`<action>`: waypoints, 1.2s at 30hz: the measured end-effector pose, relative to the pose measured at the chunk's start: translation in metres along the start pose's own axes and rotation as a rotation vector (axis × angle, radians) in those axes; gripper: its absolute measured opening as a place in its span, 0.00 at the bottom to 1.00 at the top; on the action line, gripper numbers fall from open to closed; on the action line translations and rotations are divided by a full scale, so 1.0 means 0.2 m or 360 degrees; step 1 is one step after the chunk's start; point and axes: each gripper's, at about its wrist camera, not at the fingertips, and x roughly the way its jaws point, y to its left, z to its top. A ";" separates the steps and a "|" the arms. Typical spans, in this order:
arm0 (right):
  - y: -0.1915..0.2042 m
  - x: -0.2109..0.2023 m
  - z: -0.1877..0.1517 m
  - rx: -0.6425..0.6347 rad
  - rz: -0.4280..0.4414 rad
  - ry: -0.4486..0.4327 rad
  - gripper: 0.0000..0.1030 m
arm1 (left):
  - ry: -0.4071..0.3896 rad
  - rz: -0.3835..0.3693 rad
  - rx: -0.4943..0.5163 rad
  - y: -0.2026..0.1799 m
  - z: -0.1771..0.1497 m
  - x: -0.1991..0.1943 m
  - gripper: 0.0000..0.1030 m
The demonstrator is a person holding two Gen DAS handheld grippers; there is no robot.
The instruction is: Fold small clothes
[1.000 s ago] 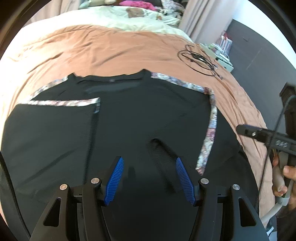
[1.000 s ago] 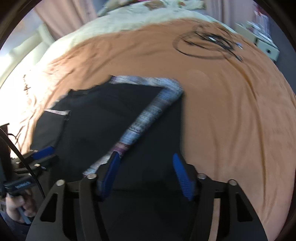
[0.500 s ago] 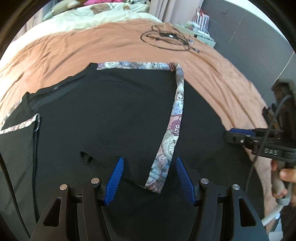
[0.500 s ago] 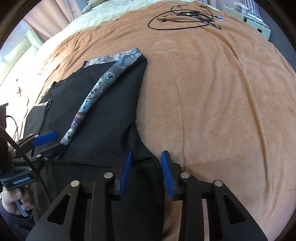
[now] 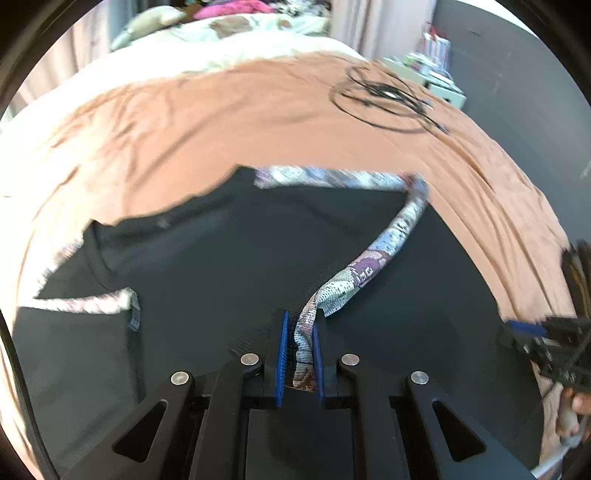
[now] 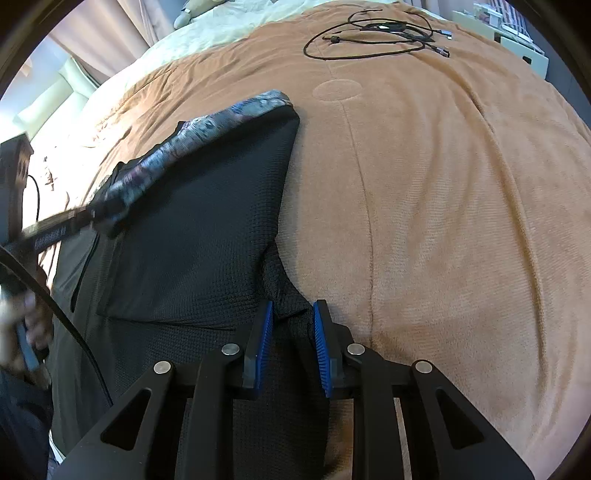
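Note:
A black shirt with patterned sleeve trim lies flat on a brown blanket. My left gripper has its jaws closing, and the blue pads pinch the lower end of the right sleeve's trim. In the right wrist view that gripper is a blur at the left, lifting the trim. My right gripper has its jaws closing too, with a bunched fold of the shirt's right side edge between the pads. The left wrist view shows it at the far right.
A loop of black cables lies on the blanket beyond the shirt. White furniture with small items stands past the bed's far right corner. Pale bedding and clothes pile at the head of the bed.
My left gripper slid right across the shirt to the sleeve trim and closed on it. My right gripper sank to the shirt's right edge and narrowed around the fabric.

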 end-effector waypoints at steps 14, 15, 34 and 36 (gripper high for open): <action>0.00 -0.01 -0.03 -0.0007 -0.0005 -0.0018 0.18 | -0.0040 0.0149 -0.0312 0.30 0.02 0.03 0.55; 0.00 -0.01 -0.03 -0.0007 -0.0010 -0.0018 0.18 | -0.0017 0.0114 -0.0320 0.30 0.00 0.04 0.55; -0.05 -0.23 -0.13 0.0106 -0.0040 -0.0063 0.19 | 0.0238 -0.0044 -0.0254 -0.07 -0.40 -0.02 0.55; -0.06 -0.25 -0.15 0.0116 -0.0039 -0.0068 0.19 | 0.0234 -0.0016 -0.0245 -0.08 -0.41 -0.03 0.44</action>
